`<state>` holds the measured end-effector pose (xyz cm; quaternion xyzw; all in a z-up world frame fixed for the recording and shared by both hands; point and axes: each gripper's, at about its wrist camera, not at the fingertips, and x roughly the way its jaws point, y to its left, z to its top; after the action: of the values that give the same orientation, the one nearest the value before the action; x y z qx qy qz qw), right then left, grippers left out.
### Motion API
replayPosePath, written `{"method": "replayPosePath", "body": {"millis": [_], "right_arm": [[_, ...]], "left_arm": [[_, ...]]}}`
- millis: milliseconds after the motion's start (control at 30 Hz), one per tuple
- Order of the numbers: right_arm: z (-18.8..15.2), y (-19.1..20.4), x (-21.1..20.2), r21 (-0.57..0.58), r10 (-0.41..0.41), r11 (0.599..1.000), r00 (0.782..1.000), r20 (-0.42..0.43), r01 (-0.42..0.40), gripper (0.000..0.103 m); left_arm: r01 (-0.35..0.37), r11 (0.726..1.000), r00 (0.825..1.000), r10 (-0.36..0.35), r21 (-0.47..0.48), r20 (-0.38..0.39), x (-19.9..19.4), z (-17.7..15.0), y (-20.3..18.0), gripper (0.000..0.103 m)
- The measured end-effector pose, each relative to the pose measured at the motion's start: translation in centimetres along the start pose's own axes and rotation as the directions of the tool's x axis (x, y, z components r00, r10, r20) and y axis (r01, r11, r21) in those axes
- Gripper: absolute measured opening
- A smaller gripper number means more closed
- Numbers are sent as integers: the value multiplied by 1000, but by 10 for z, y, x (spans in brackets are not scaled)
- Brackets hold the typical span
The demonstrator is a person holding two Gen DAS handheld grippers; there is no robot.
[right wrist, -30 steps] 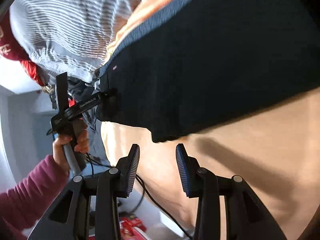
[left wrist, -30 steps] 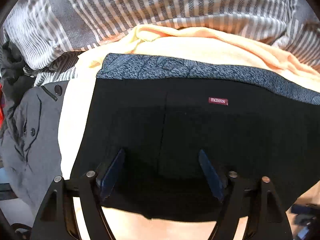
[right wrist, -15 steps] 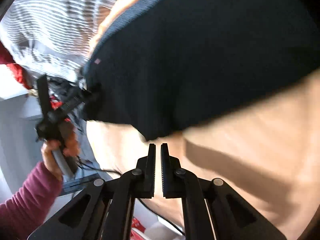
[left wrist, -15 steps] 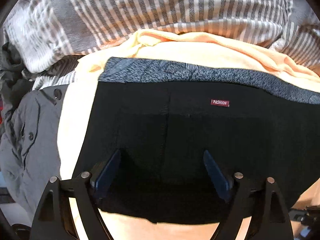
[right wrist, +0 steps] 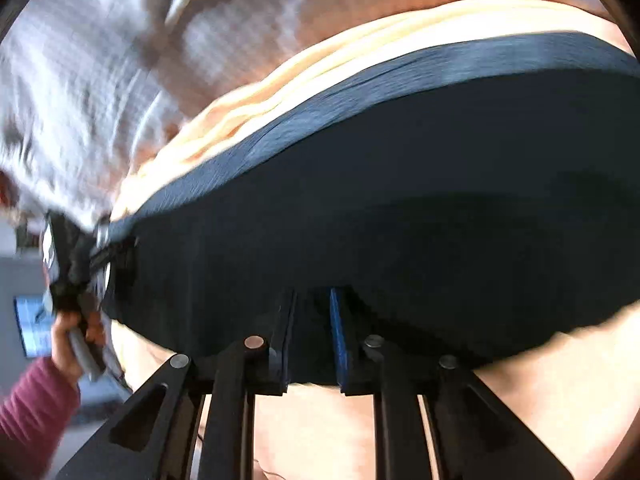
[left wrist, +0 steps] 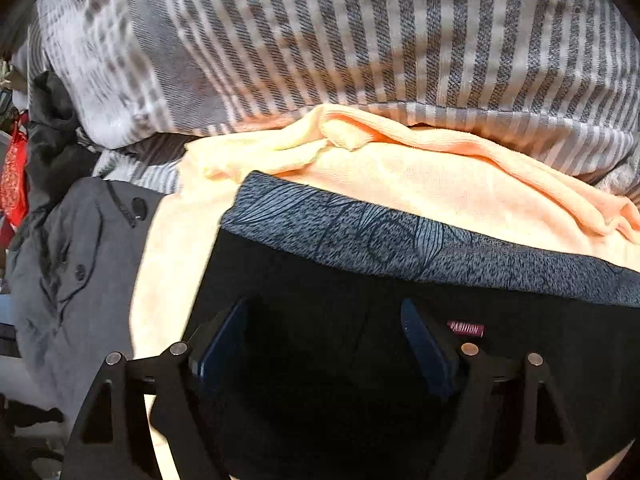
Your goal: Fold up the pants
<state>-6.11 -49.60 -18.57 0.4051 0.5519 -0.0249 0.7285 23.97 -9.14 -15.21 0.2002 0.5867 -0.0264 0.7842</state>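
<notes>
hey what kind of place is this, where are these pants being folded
Probably a bedroom, on a bed: the black pants lie on a peach sheet, with a striped duvet bunched behind and a grey coat heaped beside.
</notes>
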Motion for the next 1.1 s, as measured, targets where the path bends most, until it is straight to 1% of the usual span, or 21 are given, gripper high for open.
{"method": "replayPosePath", "body": {"millis": [33,133,200,267,333,400,433,467,533,600,633,667,700,767,800,867,933,967,1000,1067,1100], "right_arm": [[-3,-6,-9,21,17,1000,1000,8,-17,20],[-15,-25,-33,79,62,995,998,13,-63,26],[-21,-31,-46,84,40,996,999,8,-40,41],[-28,-43,-59,90,23,996,1000,14,-24,43],[-35,-54,-67,119,18,993,1000,25,-21,43],[-30,-64,-74,146,4,989,999,44,-10,43],[-27,-74,-82,161,-8,987,998,63,-2,43],[-27,-82,-92,170,-22,985,996,81,8,43],[-22,-103,-109,187,-45,982,992,116,23,42],[-12,-119,-119,202,-67,979,988,142,38,25],[-4,-127,-122,209,-81,977,985,152,48,24],[2,-135,-126,216,-89,975,982,164,53,24],[13,-144,-130,221,-93,974,979,183,51,24],[31,-155,-136,215,-99,975,972,212,53,24],[42,-159,-137,205,-103,977,969,225,56,24],[70,-162,-131,172,-96,984,966,241,55,24],[95,-161,-120,126,-82,991,966,243,53,24],[105,-161,-113,105,-71,993,969,237,47,24],[114,-159,-105,86,-52,996,972,227,33,24],[127,-155,-83,45,3,999,982,190,-12,24],[131,-151,-71,23,27,999,986,163,-31,24]], "left_arm": [[-5,1000,1000,5,12,-13,-5,-3,-1,81],[61,997,998,-59,43,-30,-28,-19,-9,81],[110,991,994,-108,80,-32,-51,-36,-29,81],[161,978,987,-157,131,-38,-73,-53,-59,81],[201,964,980,-198,175,-34,-92,-63,-89,81],[255,943,967,-253,215,-39,-110,-73,-129,81],[273,937,962,-271,219,-42,-116,-76,-148,81],[300,923,954,-298,243,-44,-124,-79,-177,81],[313,909,948,-316,275,-34,-136,-83,-225,81],[334,901,940,-339,278,-31,-142,-82,-262,81],[343,898,936,-350,276,-26,-144,-80,-279,81],[341,898,936,-351,280,-14,-145,-80,-296,81],[319,900,942,-336,296,6,-146,-80,-320,81],[282,906,953,-301,316,14,-140,-81,-344,81],[272,908,958,-286,319,-4,-134,-84,-358,81],[272,909,961,-272,317,-45,-121,-92,-377,81],[251,914,967,-248,318,-52,-115,-99,-386,81],[244,921,969,-247,303,-29,-115,-102,-387,81],[242,925,969,-246,294,-24,-116,-103,-388,81],[242,930,969,-246,276,-22,-115,-104,-389,82],[237,935,971,-240,264,-21,-114,-104,-389,85]]}}
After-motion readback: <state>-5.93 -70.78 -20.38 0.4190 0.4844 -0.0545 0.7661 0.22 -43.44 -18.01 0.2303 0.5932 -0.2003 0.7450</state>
